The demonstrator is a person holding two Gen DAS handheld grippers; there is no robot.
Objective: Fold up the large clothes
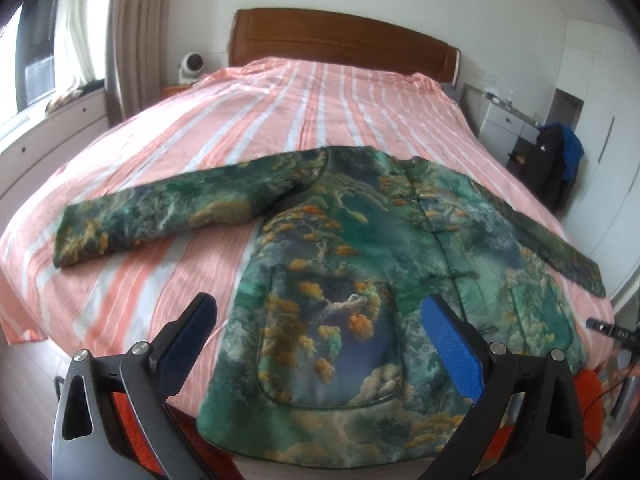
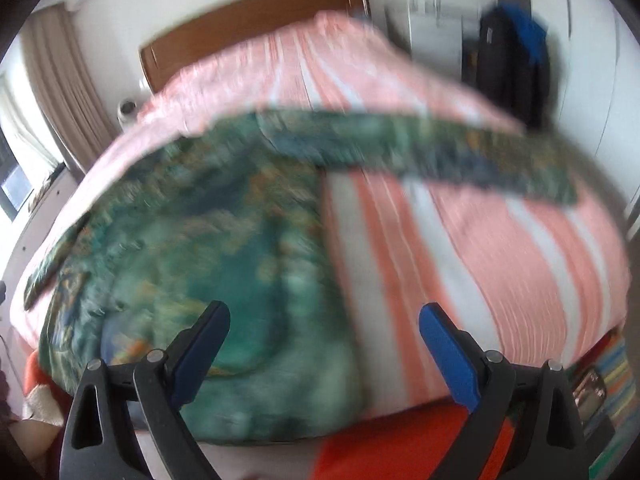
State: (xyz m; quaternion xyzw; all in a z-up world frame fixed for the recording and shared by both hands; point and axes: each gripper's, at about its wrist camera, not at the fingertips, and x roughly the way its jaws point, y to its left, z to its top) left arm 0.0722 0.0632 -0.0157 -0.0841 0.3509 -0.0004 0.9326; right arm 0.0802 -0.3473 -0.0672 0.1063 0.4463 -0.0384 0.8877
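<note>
- I found the jacket (image 1: pixel 340 264) lying flat, front side up, on the bed (image 1: pixel 280 92), its hem at the foot edge of the bed and its collar toward the headboard (image 1: pixel 340 40).
- The garment was green with orange and blue landscape print; its front closure (image 1: pixel 430 216) ran along the middle and appeared fastened.
- Both sleeves were spread out: one sleeve (image 1: pixel 160 216) reached toward the left edge of the bed, the other sleeve (image 2: pixel 460 156) toward the right edge.
- My left gripper (image 1: pixel 320 332) stood wide open above the hem region, blue pads (image 1: pixel 452 344) well apart and gripping nothing.
- My right gripper (image 2: pixel 324 340) was likewise wide open and empty, positioned over the jacket's right side edge near the foot edge.
- The right wrist view was motion-blurred; I could not resolve fine detail there.
- A dark bag (image 1: pixel 548 160) stood beyond the right edge of the bed.
</note>
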